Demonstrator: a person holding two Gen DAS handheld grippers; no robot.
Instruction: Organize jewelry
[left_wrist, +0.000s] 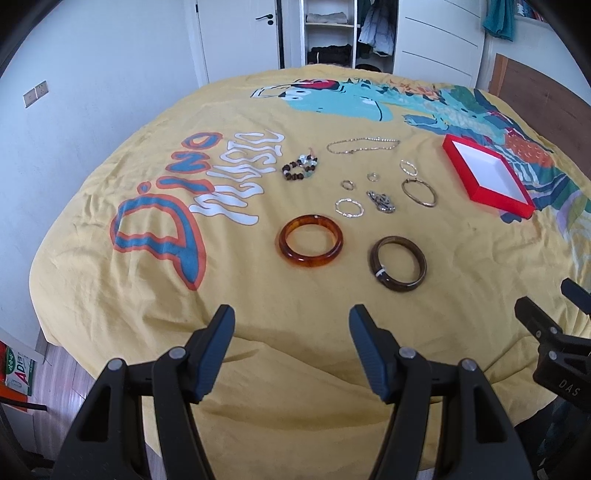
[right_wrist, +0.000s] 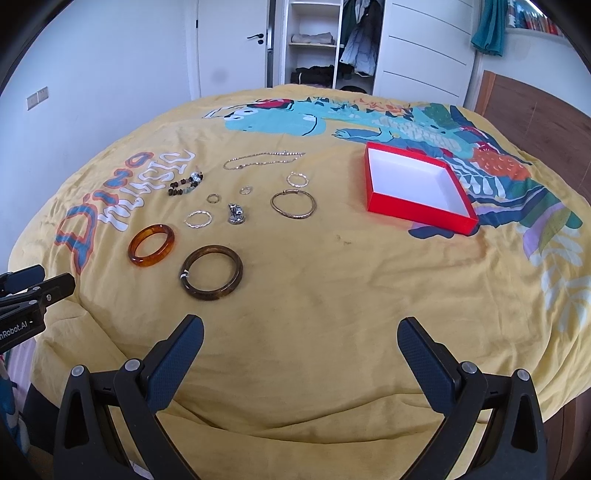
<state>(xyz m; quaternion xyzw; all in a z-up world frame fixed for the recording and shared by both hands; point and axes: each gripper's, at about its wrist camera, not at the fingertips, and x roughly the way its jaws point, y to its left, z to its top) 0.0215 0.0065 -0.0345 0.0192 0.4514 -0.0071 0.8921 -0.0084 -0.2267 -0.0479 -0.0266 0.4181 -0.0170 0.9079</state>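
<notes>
The left gripper (left_wrist: 291, 321) and the right gripper (right_wrist: 301, 332) are both held wide open above the near edge of the bed (right_wrist: 332, 295); nothing is held in either.

A red box (right_wrist: 417, 210) with a white interior is placed on the yellow dinosaur-print duvet, to the right of the jewelry. Nothing is seen inside it.

The jewelry is laid out on the duvet, left of the box and apart from it:
- An amber bangle (left_wrist: 310, 242) and a dark brown bangle (left_wrist: 399, 263) are nearest the grippers, side by side.
- A thin gold bangle (right_wrist: 293, 205), two silver hoops (right_wrist: 198, 218) (right_wrist: 297, 180) and two small rings (right_wrist: 212, 198) (right_wrist: 245, 190) are set behind them.
- A bunched silver chain (right_wrist: 235, 214) lies between the hoops.
- A beaded bracelet (left_wrist: 299, 167) and a long chain necklace (left_wrist: 364, 144) are farthest back.
</notes>
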